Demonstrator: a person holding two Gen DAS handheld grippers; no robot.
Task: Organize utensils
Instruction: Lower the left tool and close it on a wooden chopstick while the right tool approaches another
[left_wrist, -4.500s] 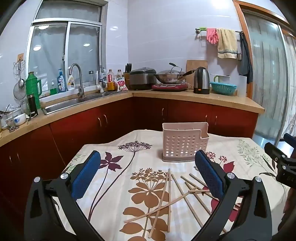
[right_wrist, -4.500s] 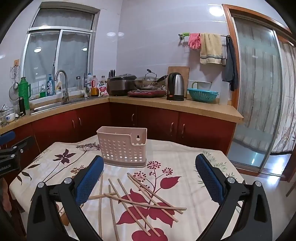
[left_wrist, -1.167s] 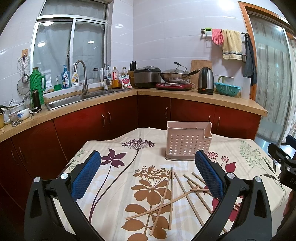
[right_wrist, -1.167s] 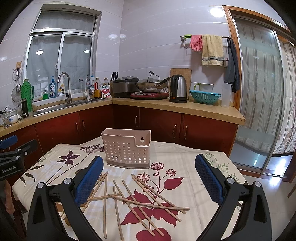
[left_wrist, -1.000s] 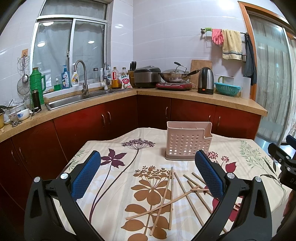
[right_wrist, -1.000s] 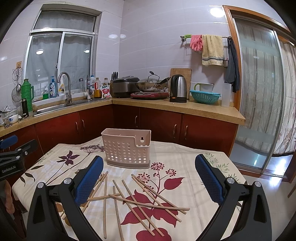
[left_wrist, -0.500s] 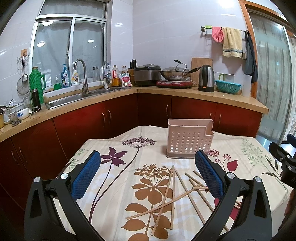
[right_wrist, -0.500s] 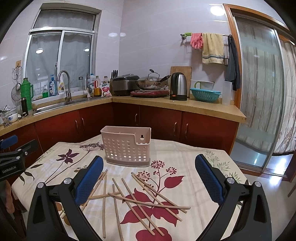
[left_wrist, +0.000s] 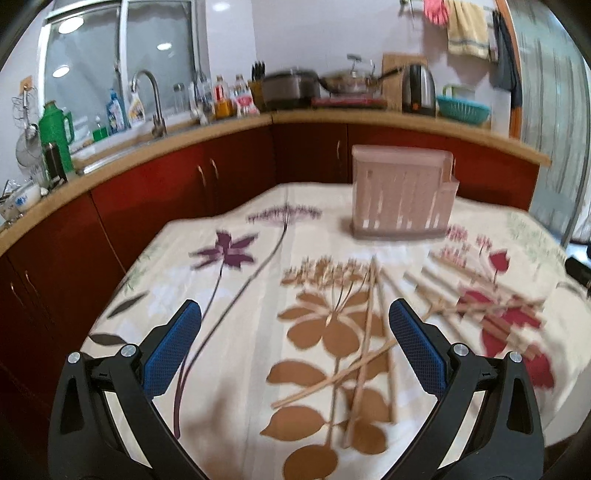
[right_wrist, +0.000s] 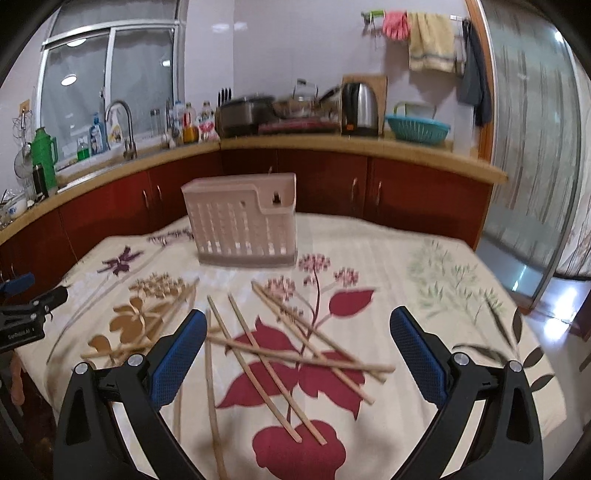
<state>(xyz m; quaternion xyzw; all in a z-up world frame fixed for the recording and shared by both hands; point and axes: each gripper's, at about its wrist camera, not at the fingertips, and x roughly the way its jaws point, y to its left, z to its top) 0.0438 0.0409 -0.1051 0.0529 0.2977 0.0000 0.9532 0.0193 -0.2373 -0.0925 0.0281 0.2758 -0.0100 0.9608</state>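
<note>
Left gripper (left_wrist: 295, 326) and right gripper (right_wrist: 297, 332) are hovering over scattered chopsticks (right_wrist: 291, 354), jaws spread apart, empty. The utensil holder (right_wrist: 242, 225) is standing upright beyond them.

Left gripper (left_wrist: 295, 336) hangs above the near part of the desk (left_wrist: 236, 295), its blue-padded fingers (left_wrist: 171, 347) spread wide with nothing between them. The desk carries a cream cloth printed with brown, purple and red flowers. A perforated pink utensil holder (left_wrist: 400, 197) stands upright toward the far edge of the desk. Loose wooden chopsticks (left_wrist: 369, 332) lie scattered and crossed on the cloth in front of the holder, apart from it; some lie between the fingers, others spread to the right of the holder's front. The frame is motion-blurred, so the chopstick count cannot be told. A kettle (left_wrist: 417, 88) stands on the counter behind the holder.
</note>
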